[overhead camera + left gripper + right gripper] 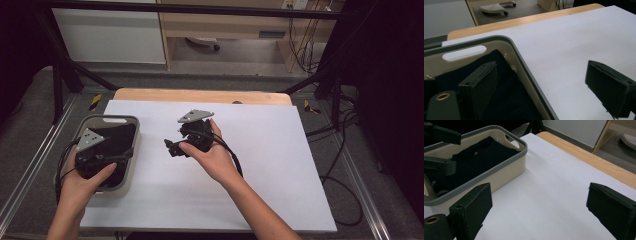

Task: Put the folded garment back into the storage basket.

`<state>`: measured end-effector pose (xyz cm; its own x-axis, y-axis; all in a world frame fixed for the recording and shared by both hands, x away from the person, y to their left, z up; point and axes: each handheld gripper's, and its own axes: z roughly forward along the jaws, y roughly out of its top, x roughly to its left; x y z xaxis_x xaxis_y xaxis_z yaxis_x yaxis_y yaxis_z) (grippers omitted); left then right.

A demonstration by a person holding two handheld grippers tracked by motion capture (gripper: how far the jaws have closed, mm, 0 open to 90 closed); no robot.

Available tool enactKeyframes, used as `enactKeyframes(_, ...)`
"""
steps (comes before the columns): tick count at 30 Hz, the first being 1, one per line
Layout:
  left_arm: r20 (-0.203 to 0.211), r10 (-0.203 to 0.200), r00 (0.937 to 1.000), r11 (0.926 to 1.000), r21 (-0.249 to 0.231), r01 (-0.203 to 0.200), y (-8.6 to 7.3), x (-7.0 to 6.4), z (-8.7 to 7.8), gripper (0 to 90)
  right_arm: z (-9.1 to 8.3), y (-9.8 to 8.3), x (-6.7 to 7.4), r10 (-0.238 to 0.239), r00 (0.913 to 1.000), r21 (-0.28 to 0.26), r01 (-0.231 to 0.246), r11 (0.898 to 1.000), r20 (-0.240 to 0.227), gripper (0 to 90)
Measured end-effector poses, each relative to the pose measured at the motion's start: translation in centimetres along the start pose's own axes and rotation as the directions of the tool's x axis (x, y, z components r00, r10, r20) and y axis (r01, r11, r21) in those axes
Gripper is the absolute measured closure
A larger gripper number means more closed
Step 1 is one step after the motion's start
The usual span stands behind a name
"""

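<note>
A beige basket [136,150] with a grey rim sits at the left of the white table top, and a dark folded garment [120,135] lies in it. My left gripper [112,150] hovers over the basket, open. In the left gripper view [540,75] one jaw hangs above the garment [509,100] and the other outside the rim [524,62] over the white surface. My right gripper [172,146] is held over the middle of the table, open and empty [539,195], facing the basket [506,167]. The right gripper view also catches the left gripper [457,151] above the garment [479,155].
A white sheet [260,165] covers the table, with a strip of bare wood [200,95] along the far edge. Black frame bars and cables run beside the table on both sides. Cabinets and a chair base stand on the floor behind.
</note>
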<state>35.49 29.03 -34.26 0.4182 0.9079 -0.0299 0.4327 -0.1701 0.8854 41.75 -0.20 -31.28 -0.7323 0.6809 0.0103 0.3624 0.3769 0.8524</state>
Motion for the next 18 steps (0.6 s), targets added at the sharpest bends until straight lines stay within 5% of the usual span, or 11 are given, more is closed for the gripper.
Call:
enactKeyframes(7,0.023,-0.006,0.9997,0.9997,0.023,0.006,-0.6,-0.5,-0.3,9.5,-1.3,0.2,-1.3,0.022,0.9995,-0.048,-0.023,0.999,-0.023,5.7)
enactKeyframes(18,0.028,0.002,0.9996,0.9997,0.022,-0.003,-0.6,-0.5,-0.8,9.4,-3.7,-0.2,-4.9,0.073,0.9969,-0.078,-0.071,0.994,0.027,5.9)
